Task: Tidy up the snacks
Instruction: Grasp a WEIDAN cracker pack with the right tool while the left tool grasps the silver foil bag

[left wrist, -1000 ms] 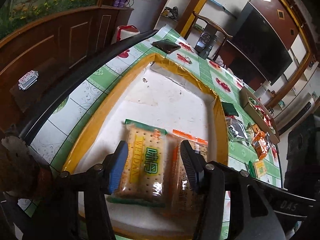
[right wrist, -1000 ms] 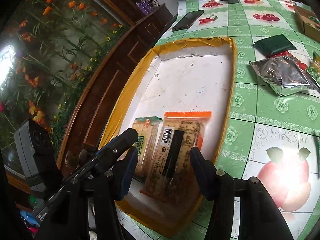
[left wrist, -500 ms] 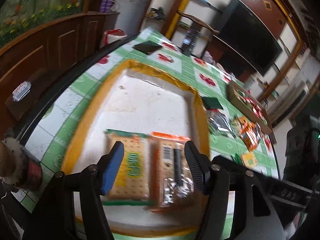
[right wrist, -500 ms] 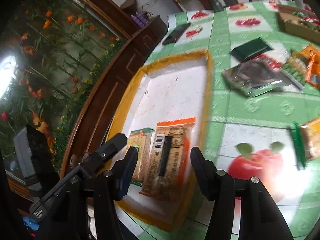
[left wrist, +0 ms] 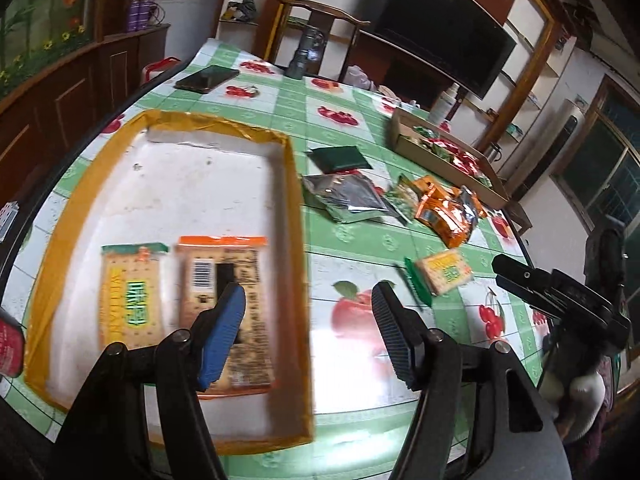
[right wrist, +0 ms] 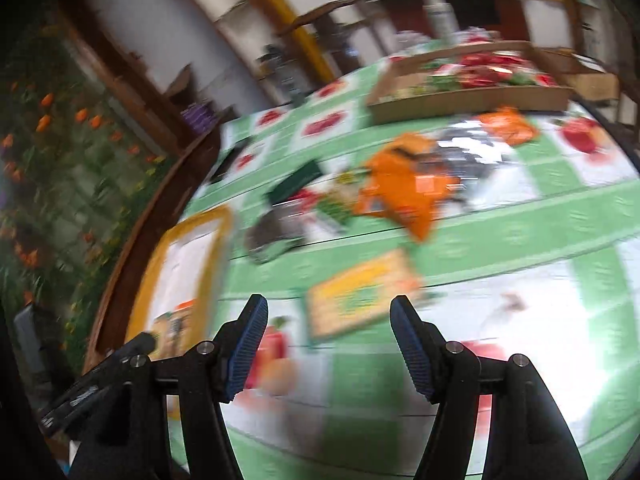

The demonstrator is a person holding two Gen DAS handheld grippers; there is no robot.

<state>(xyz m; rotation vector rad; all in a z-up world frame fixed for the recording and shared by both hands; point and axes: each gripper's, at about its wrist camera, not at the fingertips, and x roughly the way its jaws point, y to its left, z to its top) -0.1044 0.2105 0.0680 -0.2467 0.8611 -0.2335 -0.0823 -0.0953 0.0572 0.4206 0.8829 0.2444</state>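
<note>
yellow-rimmed tray (left wrist: pixel 294 184): two cracker packs (left wrist: pixel 224 312) inside. loose snack packets (left wrist: pixel 444 208) left on the tablecloth (left wrist: pixel 360 240). left gripper (left wrist: pixel 308 332) and right gripper (right wrist: pixel 326 344): jaws just widened, apart, empty.

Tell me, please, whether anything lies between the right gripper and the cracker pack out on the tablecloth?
Nothing visible does. The right gripper is open and empty, and the cracker pack lies alone on the tablecloth just ahead of it. The orange snack bags sit farther back, behind the pack.
</note>
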